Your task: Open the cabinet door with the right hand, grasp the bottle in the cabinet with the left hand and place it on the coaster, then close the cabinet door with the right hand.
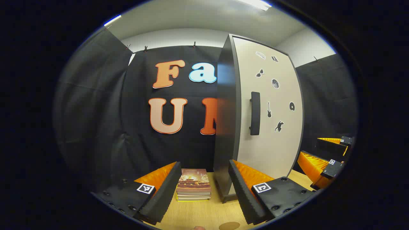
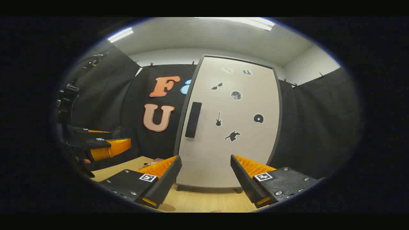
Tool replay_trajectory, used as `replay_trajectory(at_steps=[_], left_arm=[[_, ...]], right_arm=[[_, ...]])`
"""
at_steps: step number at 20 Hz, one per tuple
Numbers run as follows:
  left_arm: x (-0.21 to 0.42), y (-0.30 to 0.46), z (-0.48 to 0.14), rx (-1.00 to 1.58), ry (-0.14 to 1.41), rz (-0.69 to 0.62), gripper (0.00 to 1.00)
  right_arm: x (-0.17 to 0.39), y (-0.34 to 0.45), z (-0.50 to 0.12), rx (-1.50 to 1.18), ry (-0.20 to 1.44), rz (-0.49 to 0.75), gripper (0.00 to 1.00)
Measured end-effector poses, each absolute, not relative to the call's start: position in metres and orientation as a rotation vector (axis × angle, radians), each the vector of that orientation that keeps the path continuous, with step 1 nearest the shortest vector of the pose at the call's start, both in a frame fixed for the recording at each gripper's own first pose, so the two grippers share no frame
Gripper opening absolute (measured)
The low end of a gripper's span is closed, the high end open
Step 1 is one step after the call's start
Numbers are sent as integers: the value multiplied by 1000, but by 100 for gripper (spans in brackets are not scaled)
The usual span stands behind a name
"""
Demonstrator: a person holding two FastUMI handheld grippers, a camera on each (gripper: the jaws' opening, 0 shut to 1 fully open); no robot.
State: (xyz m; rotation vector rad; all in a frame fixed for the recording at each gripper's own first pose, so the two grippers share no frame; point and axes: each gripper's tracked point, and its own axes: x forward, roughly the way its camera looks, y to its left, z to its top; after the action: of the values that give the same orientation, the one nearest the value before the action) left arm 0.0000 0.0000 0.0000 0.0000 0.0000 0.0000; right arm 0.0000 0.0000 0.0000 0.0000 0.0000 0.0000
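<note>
Fingers (image 1: 166,188) of both grippers apart, empty

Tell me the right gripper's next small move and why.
Probably ease the right gripper forward and up-left toward the door handle. The cabinet door looks shut, the jaws stand open and hold nothing, and the handle sits above them, apart.

Both grippers' fingers (image 1: 159,188) carry ribbed faces, screws and square tags.
</note>
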Motion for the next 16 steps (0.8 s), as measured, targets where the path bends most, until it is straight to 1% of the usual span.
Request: replay_trajectory(at_steps=[1, 2, 3, 7, 8, 12, 13, 15, 16], left_arm=[[0, -1, 3, 7, -5, 4, 98], [1, -3, 4, 13, -9, 4, 98], [2, -4, 5, 13, -11, 7, 96], [5, -7, 4, 3, -3, 14, 96], [6, -8, 4, 1, -1, 17, 98], [9, -5, 4, -4, -3, 36, 98], [10, -5, 4, -3, 0, 39, 96], [12, -3, 2, -5, 5, 49, 96], [13, -2, 1, -7, 8, 52, 98]], right_arm=[[2, -1, 1, 5, -2, 2, 95], [4, -2, 2, 9, -4, 6, 95], [6, -2, 2, 12, -6, 10, 95], [12, -2, 3, -6, -11, 28, 95], [14, 0, 2, -3, -11, 36, 95], [21, 3, -1, 12, -7, 61, 95], [23, 3, -2, 12, -7, 65, 95], [30, 5, -3, 17, -8, 71, 95], [35, 7, -4, 22, -6, 77, 95]])
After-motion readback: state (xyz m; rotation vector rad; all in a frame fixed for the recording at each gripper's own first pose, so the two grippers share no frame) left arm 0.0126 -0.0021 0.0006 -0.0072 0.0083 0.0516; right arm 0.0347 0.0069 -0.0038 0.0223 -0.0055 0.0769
